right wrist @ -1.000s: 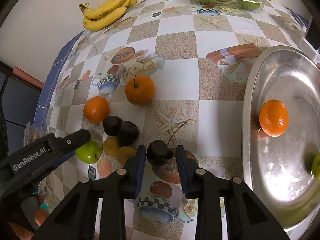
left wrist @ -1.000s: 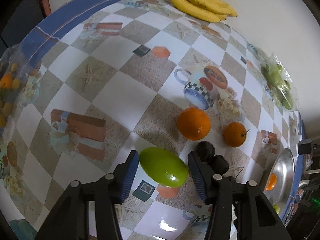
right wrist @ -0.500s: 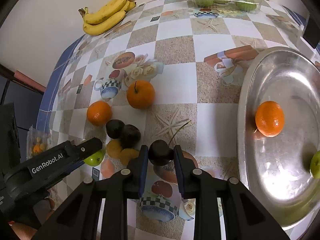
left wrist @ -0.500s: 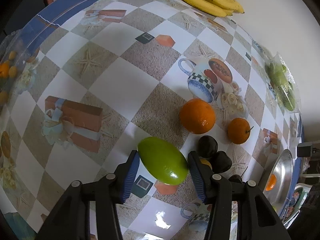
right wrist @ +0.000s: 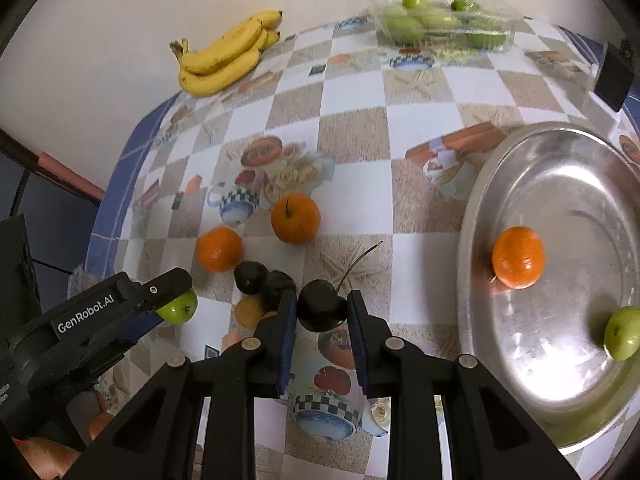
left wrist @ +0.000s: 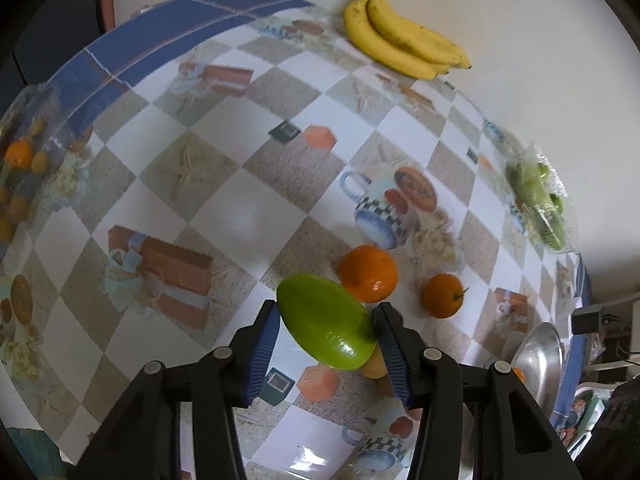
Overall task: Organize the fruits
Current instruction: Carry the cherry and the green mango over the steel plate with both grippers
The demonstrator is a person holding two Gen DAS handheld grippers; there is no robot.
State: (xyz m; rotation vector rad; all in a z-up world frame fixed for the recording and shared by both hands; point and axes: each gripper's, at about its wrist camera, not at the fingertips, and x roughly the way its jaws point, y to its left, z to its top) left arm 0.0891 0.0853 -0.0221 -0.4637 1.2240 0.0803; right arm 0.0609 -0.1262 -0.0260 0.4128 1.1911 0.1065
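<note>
The green fruit (left wrist: 326, 326) sits clamped between the blue pads of the left gripper (left wrist: 325, 334), jaws part-open to its width, and it looks clear of the checked tablecloth (left wrist: 248, 216). The dark cherry (right wrist: 322, 307) is pinched in the right gripper (right wrist: 322, 314), jaws drawn in about as tight as they go, its long stem (right wrist: 358, 258) trailing up and away to the far right. Both fruits seem bound for the steel tray (right wrist: 480, 216) at the right, which already holds an orange (right wrist: 518, 257) and a small green apple (right wrist: 622, 332).

To do this step well, I would lift each fruit straight up before travelling right — the cherry has two other dark fruits (right wrist: 264, 280) just to its left and yellowish ones (right wrist: 248, 311) beside those, and a sideways drag could roll them. The green fruit is smooth and oval, held across its narrower width, so a steady grip matters more than a hard one; it could squirt out if squeezed. The cherry is soft and small: no more pressure. Set each down low in the tray, away from the orange, so nothing rolls.

Both grippers point steeply downward at the table, side by side, the left one just left of the right — in the right wrist view its finger (right wrist: 120, 308) reaches in from the near left with the green fruit at its tip. Two oranges (left wrist: 368, 279) lie just beyond, bananas (left wrist: 404, 46) at the far edge against the wall.
</note>
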